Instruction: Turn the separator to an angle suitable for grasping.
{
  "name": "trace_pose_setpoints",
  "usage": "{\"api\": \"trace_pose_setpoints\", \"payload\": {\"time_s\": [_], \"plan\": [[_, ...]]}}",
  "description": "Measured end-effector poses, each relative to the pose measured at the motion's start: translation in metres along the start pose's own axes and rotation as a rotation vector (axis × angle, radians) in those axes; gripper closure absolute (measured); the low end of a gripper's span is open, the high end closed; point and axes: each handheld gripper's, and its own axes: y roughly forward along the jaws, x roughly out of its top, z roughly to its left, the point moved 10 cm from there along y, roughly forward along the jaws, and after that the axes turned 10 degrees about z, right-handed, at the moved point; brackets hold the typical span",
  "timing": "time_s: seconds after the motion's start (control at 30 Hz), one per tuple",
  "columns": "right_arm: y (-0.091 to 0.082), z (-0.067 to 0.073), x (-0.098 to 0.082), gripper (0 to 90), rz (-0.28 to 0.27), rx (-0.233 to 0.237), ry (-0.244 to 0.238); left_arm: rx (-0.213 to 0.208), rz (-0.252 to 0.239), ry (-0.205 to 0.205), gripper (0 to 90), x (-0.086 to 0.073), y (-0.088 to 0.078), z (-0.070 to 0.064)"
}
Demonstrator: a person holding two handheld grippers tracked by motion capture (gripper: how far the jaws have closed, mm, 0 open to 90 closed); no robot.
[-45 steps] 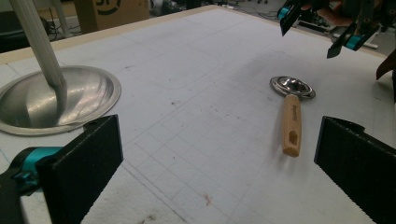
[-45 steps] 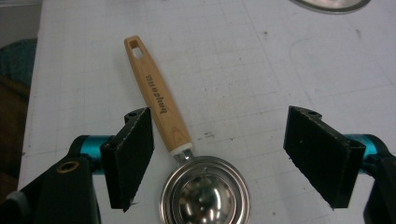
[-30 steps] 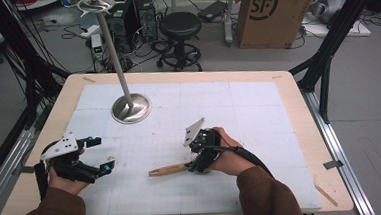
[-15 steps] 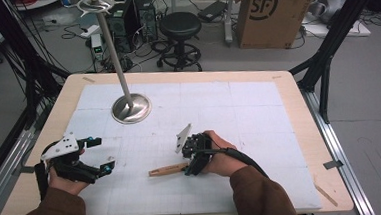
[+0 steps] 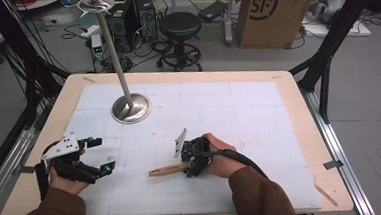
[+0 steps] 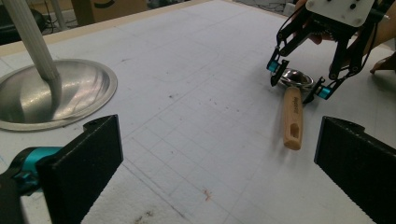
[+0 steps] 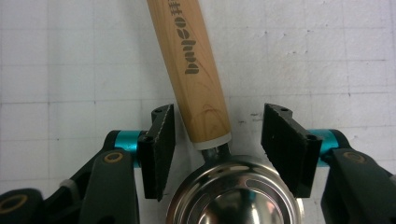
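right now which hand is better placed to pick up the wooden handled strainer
Right. The right gripper has been closing, its fingers straddling the strainer where handle meets bowl, not yet pressing. The left gripper sits open, well apart from it.

Wooden table, white mat, stand base, strainer

Overhead forward-down, two low close views

On the tabletop there are 1 wooden-handled metal strainer, 1 metal stand with a round base, and 2 handheld grippers, left and right.
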Motion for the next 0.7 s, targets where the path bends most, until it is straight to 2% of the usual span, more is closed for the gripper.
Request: {"api": "trace_pose_setpoints", "payload": {"time_s": [0.33, 0.53, 0.7], "plan": [[-0.0012, 0.0034, 0.0008, 53.3, 0.034, 0.008, -0.019, -0.006, -0.001, 0.0, 1.6, 0.0001, 0.0004, -0.0009], [-0.0009, 0.0034, 0.0008, 57.8, 0.035, 0.035, -0.01, -0.008, 0.001, 0.001, 1.7, -0.0002, 0.0006, -0.0014], [-0.0012, 0.0031, 0.0009, 62.8, 0.051, 0.039, 0.001, -0.008, 0.001, 0.003, 1.6, 0.0, 0.0006, -0.0014]]}}
